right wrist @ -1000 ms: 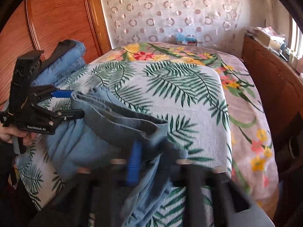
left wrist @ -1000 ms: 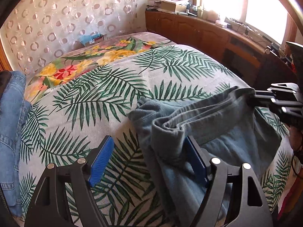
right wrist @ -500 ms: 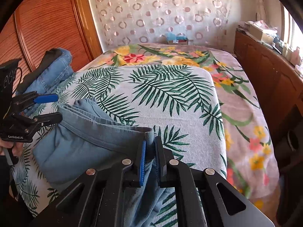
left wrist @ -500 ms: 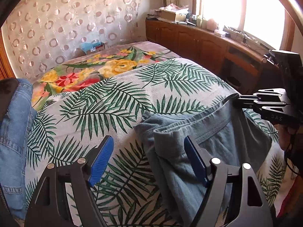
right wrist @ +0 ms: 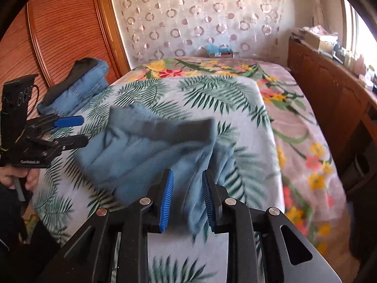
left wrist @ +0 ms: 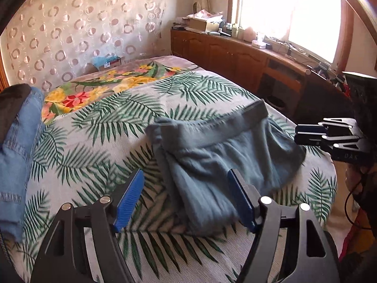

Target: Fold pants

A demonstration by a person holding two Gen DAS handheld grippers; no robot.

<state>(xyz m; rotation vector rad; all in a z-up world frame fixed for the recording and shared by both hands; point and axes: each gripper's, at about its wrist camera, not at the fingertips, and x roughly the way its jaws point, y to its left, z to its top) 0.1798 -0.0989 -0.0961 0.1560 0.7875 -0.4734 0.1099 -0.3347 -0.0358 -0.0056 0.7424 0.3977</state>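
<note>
spread over most of both views: a bed (left wrist: 99,127) under a palm-leaf cover, a flowered blanket (right wrist: 304,141) showing past its far and side edges. near edge of the bed cut off by the gripper bodies in both views. lying on the leaf cover toward the near edge: the grey-blue pants (left wrist: 212,155), folded into a thick bundle, waistband band running across the far side; motion-blurred in the right wrist view (right wrist: 150,151), so seams and edges hard to make out, and the lower end hidden behind the fingers. stacked at the bed's far left side: folded blue jeans (right wrist: 80,87) with something dark on top, cut off at the frame edge in the left wrist view. along the window wall: a wooden cabinet (left wrist: 235,54) topped with boxes and small clutter too washed out by glare to identify. against the curtain at the head of the bed: a small box (right wrist: 219,50) with blue stuff in it, too small to read.

left gripper (left wrist: 186,202): jaws closing but spread wide, pads clear of the cloth, the bundle's near end lying below and between them. right gripper (right wrist: 187,200): jaws opening, a hanging fold of the pants between the blue pads, no longer pinched.
</note>
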